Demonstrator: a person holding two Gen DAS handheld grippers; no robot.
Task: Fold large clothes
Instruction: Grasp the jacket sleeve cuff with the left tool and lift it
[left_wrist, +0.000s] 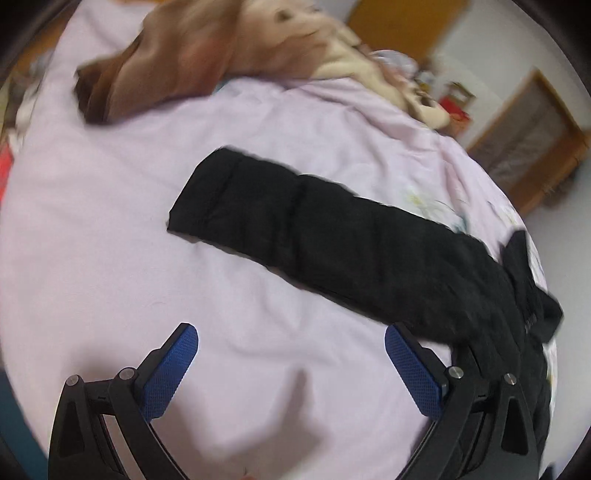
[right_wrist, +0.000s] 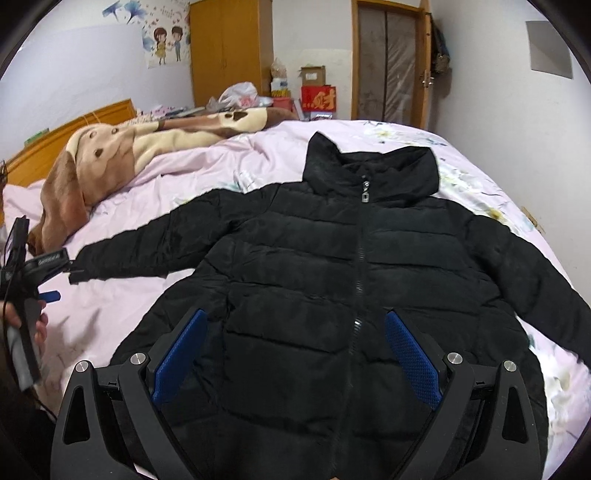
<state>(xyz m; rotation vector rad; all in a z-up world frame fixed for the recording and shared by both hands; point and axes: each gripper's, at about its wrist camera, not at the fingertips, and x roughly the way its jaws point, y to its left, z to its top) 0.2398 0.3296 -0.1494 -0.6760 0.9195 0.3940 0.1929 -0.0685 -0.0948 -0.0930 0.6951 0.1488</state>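
Observation:
A black puffer jacket (right_wrist: 332, 280) lies front up and zipped on the pink bedsheet (right_wrist: 122, 306), collar toward the far side, both sleeves spread out. My right gripper (right_wrist: 295, 328) is open and empty above the jacket's lower front. My left gripper (left_wrist: 291, 343) is open and empty over the sheet just short of the jacket's left sleeve (left_wrist: 295, 229), its right finger beside the sleeve's edge. The left gripper also shows in the right wrist view (right_wrist: 50, 295), next to the sleeve cuff.
A brown and cream plush blanket (right_wrist: 110, 155) lies bunched along the bed's far left. A wooden headboard (right_wrist: 66, 133) stands at the left. A wardrobe (right_wrist: 229, 48), boxes and bags, and a door (right_wrist: 388, 59) stand beyond the bed.

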